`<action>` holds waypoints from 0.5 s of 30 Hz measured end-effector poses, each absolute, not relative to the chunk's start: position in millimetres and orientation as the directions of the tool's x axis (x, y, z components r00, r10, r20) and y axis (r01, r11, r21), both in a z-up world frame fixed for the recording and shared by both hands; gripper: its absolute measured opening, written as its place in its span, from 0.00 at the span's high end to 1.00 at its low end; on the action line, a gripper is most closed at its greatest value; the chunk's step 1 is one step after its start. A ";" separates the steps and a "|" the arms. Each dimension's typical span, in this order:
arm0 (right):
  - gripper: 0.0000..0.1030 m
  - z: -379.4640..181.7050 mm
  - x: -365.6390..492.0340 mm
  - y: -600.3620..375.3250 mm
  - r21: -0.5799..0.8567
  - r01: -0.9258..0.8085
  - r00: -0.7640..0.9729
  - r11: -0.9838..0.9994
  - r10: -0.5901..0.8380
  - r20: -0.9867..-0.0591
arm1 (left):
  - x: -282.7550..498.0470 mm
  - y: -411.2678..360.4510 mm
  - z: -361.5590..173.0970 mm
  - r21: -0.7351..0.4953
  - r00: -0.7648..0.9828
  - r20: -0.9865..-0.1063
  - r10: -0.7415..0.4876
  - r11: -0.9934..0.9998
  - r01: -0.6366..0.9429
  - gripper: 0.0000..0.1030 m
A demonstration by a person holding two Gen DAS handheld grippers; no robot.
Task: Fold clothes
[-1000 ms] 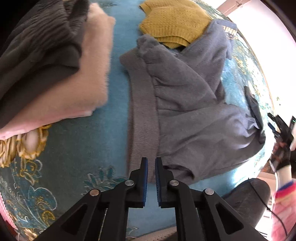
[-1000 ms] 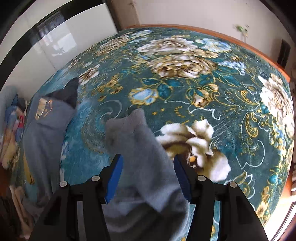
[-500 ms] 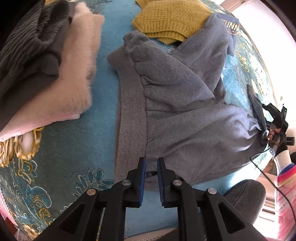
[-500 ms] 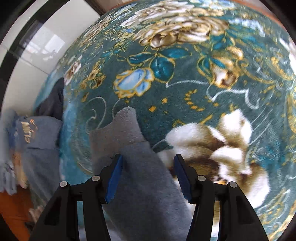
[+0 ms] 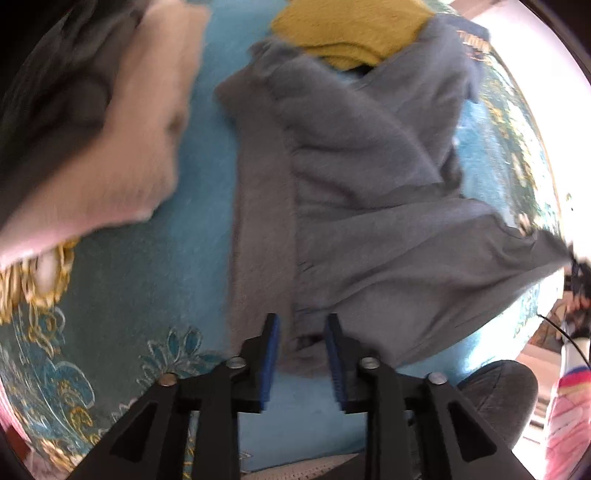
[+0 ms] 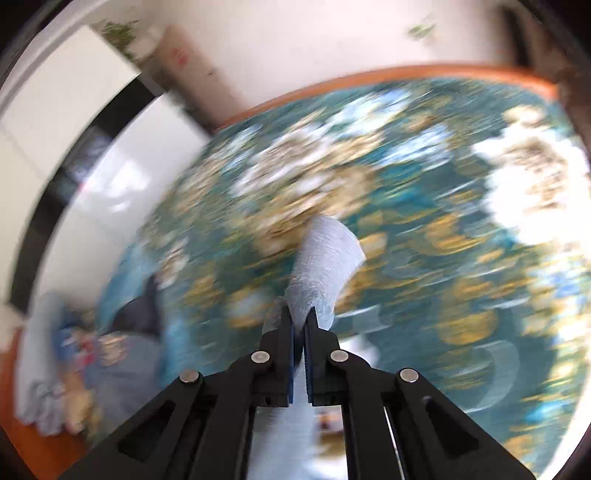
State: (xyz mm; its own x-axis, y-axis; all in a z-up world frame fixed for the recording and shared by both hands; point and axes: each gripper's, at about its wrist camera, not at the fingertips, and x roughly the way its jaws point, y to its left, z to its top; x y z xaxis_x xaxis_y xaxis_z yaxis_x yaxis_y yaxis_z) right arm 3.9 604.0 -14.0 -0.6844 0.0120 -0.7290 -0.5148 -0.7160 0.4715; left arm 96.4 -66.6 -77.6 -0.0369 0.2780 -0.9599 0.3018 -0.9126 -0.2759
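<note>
Jaws of right gripper (image 6: 299, 325) now clamp grey sweatshirt (image 6: 325, 258); left gripper (image 5: 301, 332) jaws opening.

A sweatshirt (image 5: 369, 192) lies spread mid-bed (image 5: 140, 302); a folded stack (image 5: 110, 122) sits to its left, a knit top (image 5: 347, 33) partly under its far end.

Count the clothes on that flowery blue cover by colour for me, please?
Grey sweatshirt: 1
Mustard-yellow knit: 1
Pale pink fleece: 1
Dark grey ribbed garment: 1
Total: 4 in the left camera's view.
</note>
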 end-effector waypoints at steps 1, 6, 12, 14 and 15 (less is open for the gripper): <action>0.96 -18.8 13.1 616.5 0.439 -0.561 -0.651 -0.702 0.047 -0.757 | 100.0 -71.6 -83.4 -0.273 -0.024 -0.959 0.281 -0.903 0.333 0.61; 0.96 -63.2 52.1 641.9 0.381 -0.694 -0.523 -0.612 0.064 -0.850 | 116.9 -95.1 -109.4 -0.324 0.000 -0.929 0.371 -0.811 0.486 0.41; 0.96 -80.0 67.1 644.2 0.395 -0.735 -0.500 -0.551 0.047 -0.865 | 129.4 -101.5 -134.7 -0.389 -0.006 -0.888 0.461 -0.743 0.545 0.33; 0.96 -77.8 67.2 643.2 0.388 -0.734 -0.495 -0.557 0.048 -0.868 | 132.3 -104.7 -140.2 -0.398 -0.008 -0.884 0.467 -0.743 0.538 0.33; 0.96 -76.0 67.5 642.7 0.386 -0.732 -0.495 -0.562 0.048 -0.868 | 134.5 -107.8 -141.7 -0.408 -0.018 -0.877 0.479 -0.726 0.553 0.33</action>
